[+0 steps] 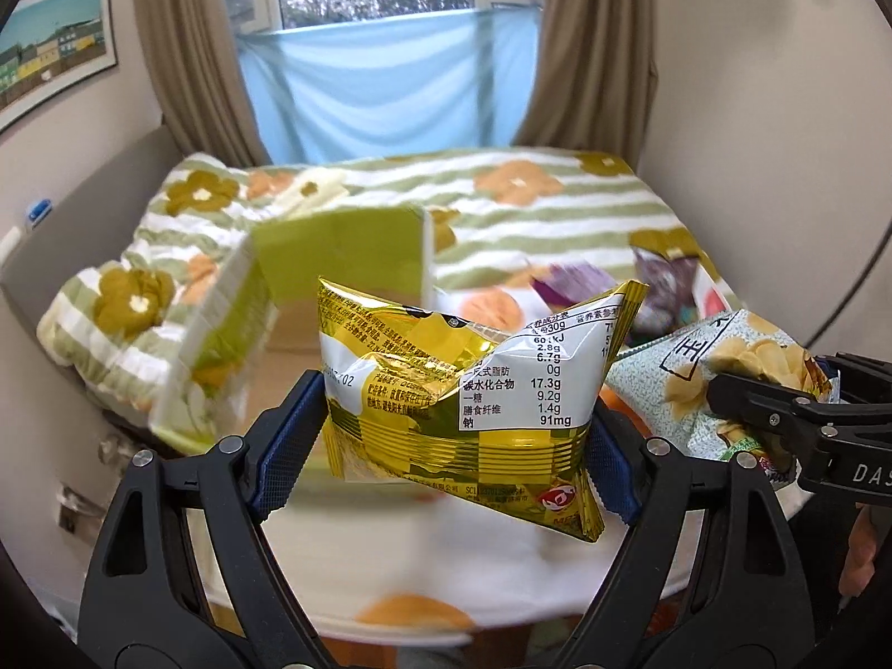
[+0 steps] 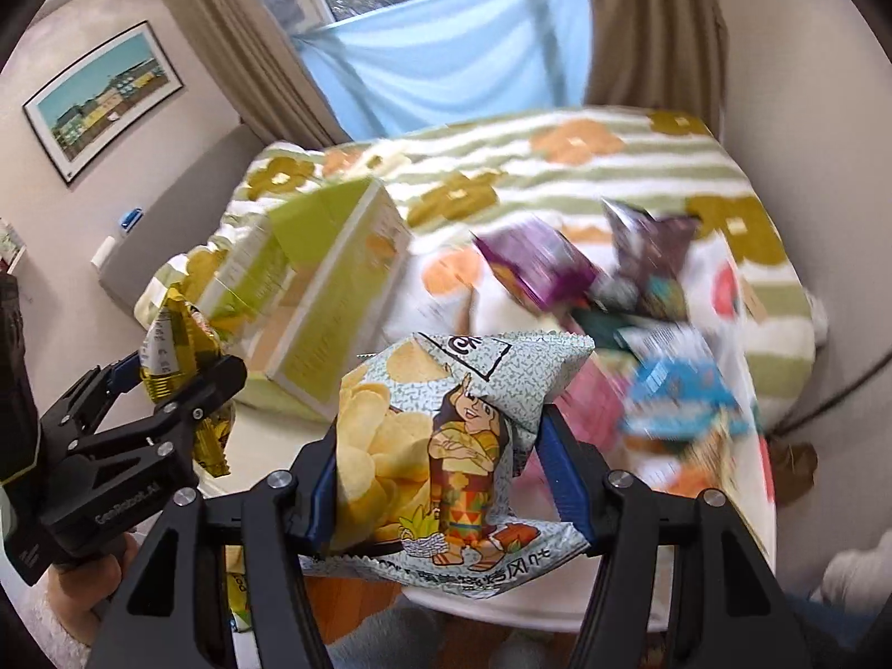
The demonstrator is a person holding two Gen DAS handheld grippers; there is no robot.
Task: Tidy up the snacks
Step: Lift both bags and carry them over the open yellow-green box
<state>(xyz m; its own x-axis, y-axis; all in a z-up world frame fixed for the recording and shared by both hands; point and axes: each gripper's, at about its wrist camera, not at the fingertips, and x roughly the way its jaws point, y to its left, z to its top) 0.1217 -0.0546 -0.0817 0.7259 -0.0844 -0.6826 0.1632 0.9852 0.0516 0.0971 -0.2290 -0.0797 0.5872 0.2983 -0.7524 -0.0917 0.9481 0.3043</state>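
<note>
A gold foil snack packet [image 1: 463,390] with a white nutrition label hangs in the air, and my left gripper [image 1: 454,435] is shut on its sides with the blue pads. My right gripper [image 2: 440,474] is shut on a pale green potato chip bag [image 2: 423,435] with a cartoon figure on it, also lifted. In the left wrist view the chip bag [image 1: 697,368] and right gripper [image 1: 780,384] show at the right. In the right wrist view the left gripper [image 2: 173,373] and gold packet [image 2: 173,345] show at the left. An open green cardboard box [image 1: 334,262] [image 2: 329,279] stands behind both on the bed.
A striped flowered blanket [image 1: 529,206] covers the bed. Several loose snack packets lie to the right of the box: a purple one [image 2: 535,267], a dark one [image 2: 646,256] and a blue one [image 2: 680,390]. Curtains and a window are behind the bed.
</note>
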